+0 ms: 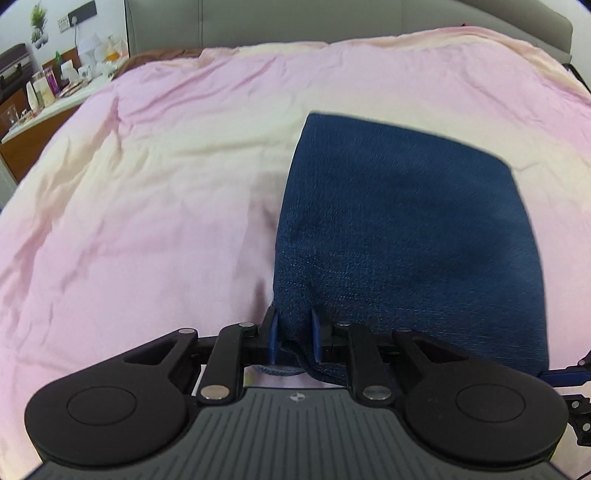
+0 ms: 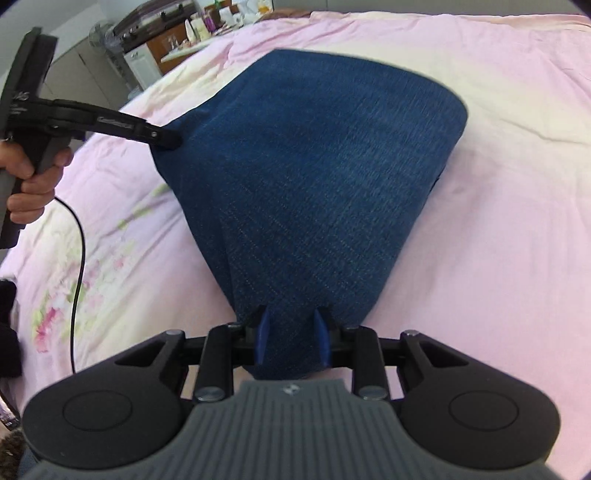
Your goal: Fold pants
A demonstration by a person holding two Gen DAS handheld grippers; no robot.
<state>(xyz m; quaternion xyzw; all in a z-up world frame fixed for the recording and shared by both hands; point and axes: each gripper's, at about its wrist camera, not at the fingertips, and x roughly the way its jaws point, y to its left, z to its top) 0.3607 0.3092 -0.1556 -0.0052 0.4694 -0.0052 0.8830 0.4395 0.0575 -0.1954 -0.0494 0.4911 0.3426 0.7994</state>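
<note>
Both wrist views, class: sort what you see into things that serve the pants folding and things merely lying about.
Part of the job:
- pants
- left gripper, shut on one pants corner
- right gripper, shut on another corner
- bedspread, the folding surface

Just lying about:
- bottles on the side counter
- potted plant
- sofa

We count: one pair of denim pants; two grippers, left gripper, right gripper; one hand; one pink bedsheet; one black cable.
</note>
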